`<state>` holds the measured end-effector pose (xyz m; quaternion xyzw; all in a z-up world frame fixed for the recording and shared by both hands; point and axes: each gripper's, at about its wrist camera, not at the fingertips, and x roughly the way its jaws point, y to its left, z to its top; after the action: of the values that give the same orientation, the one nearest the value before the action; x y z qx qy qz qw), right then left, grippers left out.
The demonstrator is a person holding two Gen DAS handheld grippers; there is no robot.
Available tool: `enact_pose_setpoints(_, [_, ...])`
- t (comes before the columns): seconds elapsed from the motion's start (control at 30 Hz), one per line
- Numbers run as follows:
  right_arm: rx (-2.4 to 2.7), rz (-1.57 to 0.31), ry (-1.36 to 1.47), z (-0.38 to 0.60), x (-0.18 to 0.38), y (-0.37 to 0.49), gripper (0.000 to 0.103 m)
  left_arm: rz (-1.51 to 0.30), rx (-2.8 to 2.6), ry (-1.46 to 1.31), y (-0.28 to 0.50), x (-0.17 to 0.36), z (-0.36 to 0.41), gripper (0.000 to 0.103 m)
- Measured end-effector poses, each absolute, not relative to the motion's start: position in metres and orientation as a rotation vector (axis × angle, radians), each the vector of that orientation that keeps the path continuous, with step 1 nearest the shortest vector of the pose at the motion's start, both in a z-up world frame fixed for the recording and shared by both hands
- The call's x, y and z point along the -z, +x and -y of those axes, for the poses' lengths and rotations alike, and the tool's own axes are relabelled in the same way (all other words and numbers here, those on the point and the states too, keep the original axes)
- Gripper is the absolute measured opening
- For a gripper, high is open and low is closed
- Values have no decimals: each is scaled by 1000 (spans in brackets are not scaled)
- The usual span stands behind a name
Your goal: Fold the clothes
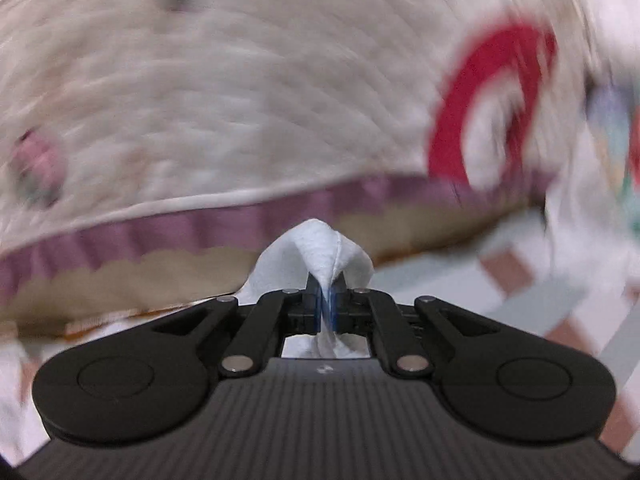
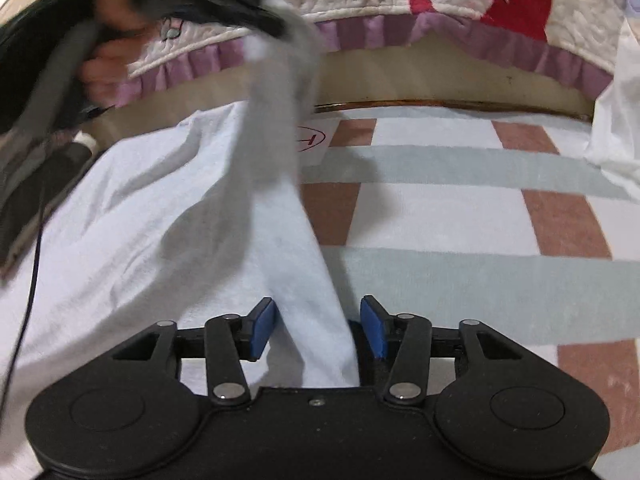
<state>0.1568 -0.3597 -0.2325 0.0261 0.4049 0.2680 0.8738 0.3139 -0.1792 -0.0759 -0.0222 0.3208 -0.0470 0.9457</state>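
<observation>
The left tool is clamped on a bunched fold of the white garment. The right tool stands apart, the garment's strip lying loose between its blue pads.

Left black two-finger gripper clamped tight on a pinch of white cloth, blue pads together. Right black two-finger gripper jaws apart, cloth between, pads not pressing. Person's hand blurred, gripping the left handle.
</observation>
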Motion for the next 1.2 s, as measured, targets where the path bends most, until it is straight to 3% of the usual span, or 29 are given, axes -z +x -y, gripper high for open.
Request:
enact_pose_setpoints(0.17, [-579,-877,38,360,230,157,52,-639,-31,-227,287,103,128,3])
enact_pose_setpoints(0.23, [-615,-889,10,357,225,151,40,-660,-77,-273,281,117,113,3])
enact_pose_setpoints(0.3, [-682,-882,-22,352,218,142,37,-684,-119,-350,272,132,92,3])
enact_pose_setpoints(0.63, [-1006,-943,-83,328,218,121,39,-758,-174,-581,238,178,30,5])
enact_pose_setpoints(0.97, [-997,-965,-28,338,217,128,39,-608,-325,-705,194,182,-4,8])
enact_pose_setpoints(1.0, [-975,-949,-23,336,218,128,39,-626,-290,-721,196,184,-7,14])
enact_pose_setpoints(1.13, [-911,-878,10,329,221,131,42,-693,-156,-726,213,193,1,51])
enact_pose_setpoints(1.2, [-876,-860,34,327,223,134,44,-722,-115,-686,226,196,11,49])
